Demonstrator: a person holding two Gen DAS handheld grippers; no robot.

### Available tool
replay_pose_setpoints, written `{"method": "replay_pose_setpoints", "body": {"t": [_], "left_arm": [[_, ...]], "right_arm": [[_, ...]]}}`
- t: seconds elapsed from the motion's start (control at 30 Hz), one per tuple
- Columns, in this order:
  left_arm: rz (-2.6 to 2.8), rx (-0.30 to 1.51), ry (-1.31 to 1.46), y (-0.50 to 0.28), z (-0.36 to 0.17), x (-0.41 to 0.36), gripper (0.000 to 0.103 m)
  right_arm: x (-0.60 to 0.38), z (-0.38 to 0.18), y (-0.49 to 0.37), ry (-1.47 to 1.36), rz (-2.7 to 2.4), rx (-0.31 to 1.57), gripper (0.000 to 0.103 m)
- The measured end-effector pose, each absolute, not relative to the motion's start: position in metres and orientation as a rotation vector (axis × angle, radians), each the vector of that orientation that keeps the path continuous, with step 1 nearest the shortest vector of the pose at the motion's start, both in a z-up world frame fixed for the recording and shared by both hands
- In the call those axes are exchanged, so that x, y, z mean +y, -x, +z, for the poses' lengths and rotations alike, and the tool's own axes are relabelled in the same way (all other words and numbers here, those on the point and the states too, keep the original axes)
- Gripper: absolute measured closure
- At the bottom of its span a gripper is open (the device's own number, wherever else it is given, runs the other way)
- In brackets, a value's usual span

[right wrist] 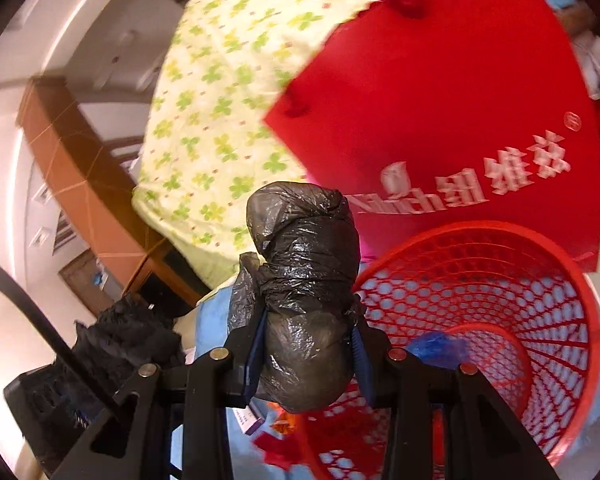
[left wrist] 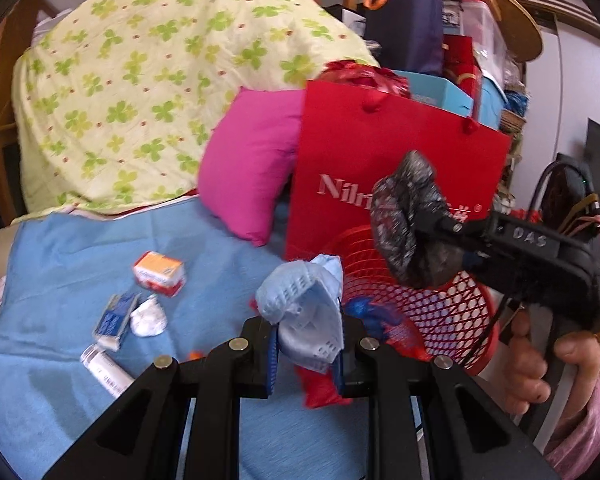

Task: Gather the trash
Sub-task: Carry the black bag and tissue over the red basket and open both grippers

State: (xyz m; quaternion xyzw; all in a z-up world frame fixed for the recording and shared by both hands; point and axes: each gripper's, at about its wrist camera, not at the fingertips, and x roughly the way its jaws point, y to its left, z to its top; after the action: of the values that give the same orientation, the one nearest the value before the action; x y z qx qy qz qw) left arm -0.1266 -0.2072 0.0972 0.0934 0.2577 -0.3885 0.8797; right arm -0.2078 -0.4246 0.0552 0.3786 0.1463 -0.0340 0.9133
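Observation:
My left gripper (left wrist: 306, 350) is shut on a crumpled light blue face mask (left wrist: 304, 312) and holds it just left of the red mesh basket (left wrist: 456, 320). My right gripper (right wrist: 306, 354) is shut on a wadded black plastic bag (right wrist: 304, 300) and holds it above the basket's left rim (right wrist: 380, 268). The bag (left wrist: 410, 220) and right gripper (left wrist: 452, 240) also show in the left wrist view. The basket holds a blue scrap (right wrist: 438, 346) and red scraps. On the blue cloth (left wrist: 60, 260) lie an orange-and-white box (left wrist: 160, 272), a blue-and-white box (left wrist: 114, 320), a crumpled white wad (left wrist: 148, 316) and a white tube (left wrist: 104, 368).
A red paper bag (left wrist: 380, 168) stands behind the basket, a pink pillow (left wrist: 248, 160) to its left, and a clover-print quilt (left wrist: 140, 80) behind. Stacked boxes and bags (left wrist: 440, 40) fill the back right. A small purple-and-white box (right wrist: 248, 420) lies under my right gripper.

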Motion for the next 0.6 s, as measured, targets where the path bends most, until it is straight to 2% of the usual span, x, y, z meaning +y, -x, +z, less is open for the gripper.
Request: {"method": "replay_pose_setpoints", "body": {"t": [0.1,0.13,0.17,0.2,0.3,0.37,0.43,0.5,0.6], "left_arm": [[-0.845,0.545,-0.229,0.133,0.096,-0.233,0.081],[-0.859,0.548,-0.241,0.135,0.095,-0.242,0.081],[-0.873,0.554,-0.251,0.136,0.094,-0.252,0.081],[-0.881,0.564,-0.259,0.136,0.092,-0.26,0.08],[-0.878,0.619,-0.285,0.131,0.081,-0.285,0.079],[-0.875,0.643,-0.3,0.129,0.074,-0.297,0.068],[-0.88,0.666,-0.31,0.127,0.069,-0.305,0.044],[-0.877,0.655,-0.304,0.127,0.07,-0.304,0.035],[-0.868,0.634,-0.265,0.122,0.077,-0.285,0.034]], "right_arm": [[-0.443,0.045,0.215,-0.827,-0.129,0.333,0.061],[-0.448,0.043,0.218,-0.832,-0.155,0.344,0.055],[-0.452,0.041,0.221,-0.834,-0.185,0.35,0.042],[-0.457,0.04,0.226,-0.838,-0.217,0.341,0.036],[-0.47,0.04,0.238,-0.843,-0.257,0.298,0.036],[-0.476,0.04,0.248,-0.858,-0.272,0.255,0.036],[-0.478,0.043,0.253,-0.855,-0.286,0.225,0.036],[-0.476,0.048,0.257,-0.835,-0.299,0.191,0.036],[-0.469,0.055,0.259,-0.8,-0.287,0.152,0.036]]}}
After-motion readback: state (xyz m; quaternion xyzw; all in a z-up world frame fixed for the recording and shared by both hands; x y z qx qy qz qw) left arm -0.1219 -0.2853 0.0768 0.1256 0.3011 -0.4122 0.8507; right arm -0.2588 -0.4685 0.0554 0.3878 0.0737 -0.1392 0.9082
